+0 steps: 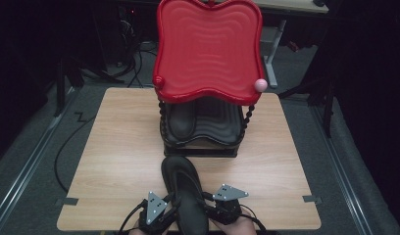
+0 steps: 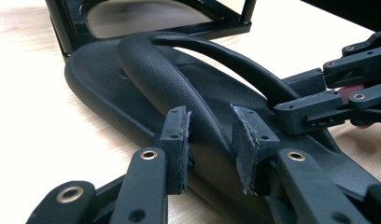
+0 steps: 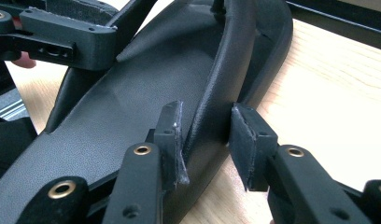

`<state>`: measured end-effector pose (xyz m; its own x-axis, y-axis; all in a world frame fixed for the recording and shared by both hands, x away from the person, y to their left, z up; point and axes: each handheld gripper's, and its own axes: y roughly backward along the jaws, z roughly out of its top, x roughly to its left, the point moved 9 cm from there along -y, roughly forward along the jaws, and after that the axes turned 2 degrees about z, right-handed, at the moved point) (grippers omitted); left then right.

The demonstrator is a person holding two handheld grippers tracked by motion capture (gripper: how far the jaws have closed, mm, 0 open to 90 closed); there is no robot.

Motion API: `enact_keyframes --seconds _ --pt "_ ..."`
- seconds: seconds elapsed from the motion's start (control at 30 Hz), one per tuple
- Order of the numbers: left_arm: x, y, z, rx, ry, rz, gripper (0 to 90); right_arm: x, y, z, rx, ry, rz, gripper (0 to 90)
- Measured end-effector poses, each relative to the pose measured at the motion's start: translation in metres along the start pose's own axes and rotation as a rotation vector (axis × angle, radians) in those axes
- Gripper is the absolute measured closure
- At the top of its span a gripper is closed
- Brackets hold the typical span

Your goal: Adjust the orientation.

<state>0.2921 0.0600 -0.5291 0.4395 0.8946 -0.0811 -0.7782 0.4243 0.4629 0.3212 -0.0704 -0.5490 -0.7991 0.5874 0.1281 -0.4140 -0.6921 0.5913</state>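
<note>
A black flip-flop sandal [image 1: 184, 188] lies on the wooden table [image 1: 124, 147] near its front edge, toe towards the rack. My left gripper [image 1: 174, 204] stands at its left side and my right gripper [image 1: 206, 200] at its right. In the left gripper view the sandal's strap [image 2: 179, 88] runs between the pads of my left gripper [image 2: 209, 140], which look pressed on it. In the right gripper view my right gripper [image 3: 205, 135] is shut on the other strap arm [image 3: 216, 93] where it meets the sole. Each gripper view shows the other gripper farther off.
A black shoe rack [image 1: 200, 149] stands mid-table just beyond the sandal, with a second black sandal [image 1: 181, 120] on its low shelf. A red wavy tray [image 1: 208, 49] tops it, with a pink knob [image 1: 260, 84] at one corner. Bare table lies left and right.
</note>
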Motion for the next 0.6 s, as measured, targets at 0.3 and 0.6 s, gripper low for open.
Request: enact_keyframes --seconds 0.3,0.6 --pt "-0.003 0.002 0.006 -0.025 -0.008 -0.018 66.8 -0.001 0.007 0.002 -0.023 -0.002 -0.007 65.8" --pt "-0.023 -0.002 0.017 -0.055 -0.051 -0.072 66.7 -0.007 0.025 -0.002 -0.050 -0.021 -0.043 66.0"
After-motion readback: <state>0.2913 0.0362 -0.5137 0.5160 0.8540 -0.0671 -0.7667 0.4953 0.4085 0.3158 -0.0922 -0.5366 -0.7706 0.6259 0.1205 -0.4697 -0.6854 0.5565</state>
